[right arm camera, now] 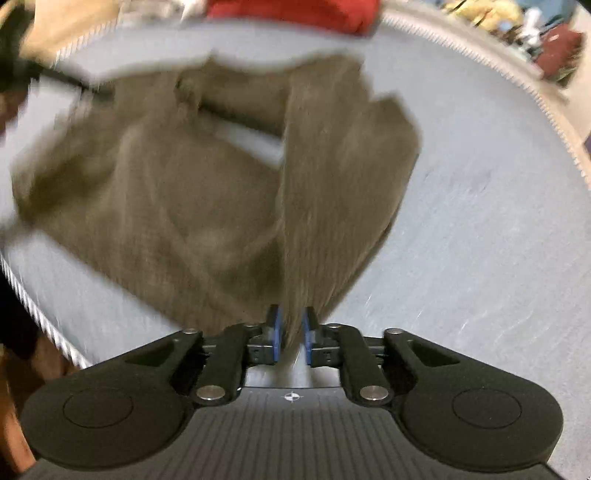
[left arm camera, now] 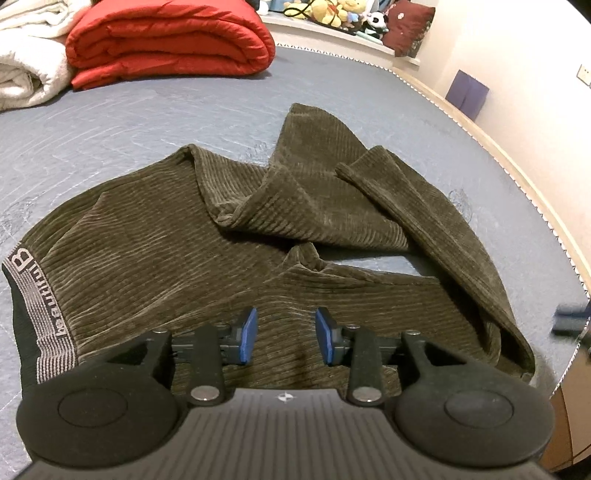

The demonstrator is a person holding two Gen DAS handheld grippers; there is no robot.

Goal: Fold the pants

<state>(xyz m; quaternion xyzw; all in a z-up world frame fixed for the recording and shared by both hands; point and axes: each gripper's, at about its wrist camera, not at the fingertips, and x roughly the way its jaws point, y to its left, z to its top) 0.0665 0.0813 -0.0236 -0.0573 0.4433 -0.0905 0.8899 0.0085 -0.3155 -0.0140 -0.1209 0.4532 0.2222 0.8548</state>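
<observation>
Pants (left arm camera: 155,240), dark olive corduroy, lie rumpled on the bed (left arm camera: 147,110), filling the middle of the left wrist view. Waistband (left arm camera: 40,317) with grey lettered strip at 9 o'clock. Legs run toward 1 o'clock, one leg folded back on itself, a gap of bed showing between the two legs.

Left hand-held gripper (left arm camera: 284,334): jaws wide apart, blue pads (left arm camera: 249,334) hovering over the cloth near the crotch, nothing between them. Cannot tell whether the tips touch the fabric.

Right hand-held gripper (right arm camera: 291,334): jaws narrow, pinching an edge of the pants (right arm camera: 184,192); cloth fans out from the pads toward 12 o'clock. View heavily blurred, so which part of the pants is gripped cannot be told.

Red quilt (left arm camera: 170,37) folded at 11 o'clock on the bed, white blanket (left arm camera: 26,62) just beside it at 10 o'clock. Plush toys (left arm camera: 332,13) on a ledge at 12 o'clock.
</observation>
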